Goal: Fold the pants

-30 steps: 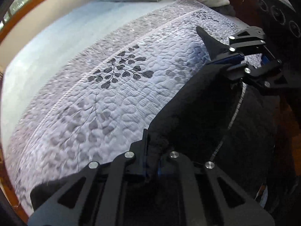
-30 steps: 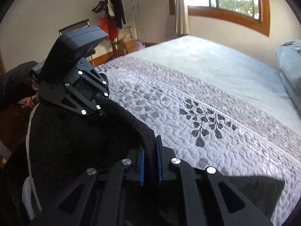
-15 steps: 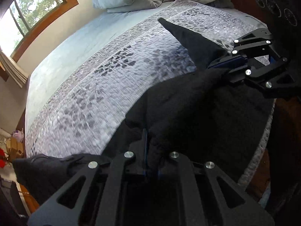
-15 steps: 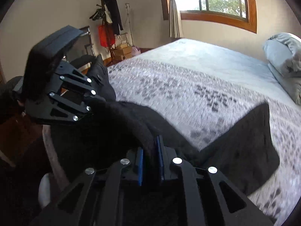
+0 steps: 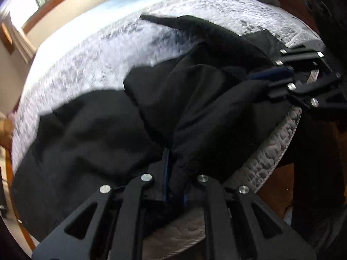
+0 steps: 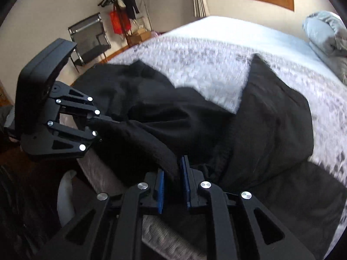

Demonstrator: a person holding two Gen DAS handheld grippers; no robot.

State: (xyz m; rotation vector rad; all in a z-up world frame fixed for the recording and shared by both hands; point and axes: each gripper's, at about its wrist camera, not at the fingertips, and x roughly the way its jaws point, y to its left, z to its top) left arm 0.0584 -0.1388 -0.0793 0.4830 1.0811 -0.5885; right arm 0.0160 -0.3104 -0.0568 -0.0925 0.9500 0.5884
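Left gripper [image 5: 173, 173] fingers are clamping nearly closed on black pants [image 5: 195, 99]; right gripper [image 6: 172, 177] fingers, narrowly parted, are pinching the same fabric above the bed [image 5: 86, 49].

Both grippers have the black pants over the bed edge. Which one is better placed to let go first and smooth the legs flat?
Probably the right gripper. The pants leg beyond it already lies spread on the quilt. Beyond the left gripper, the cloth is bunched in folds. Both are shut on the waist end.
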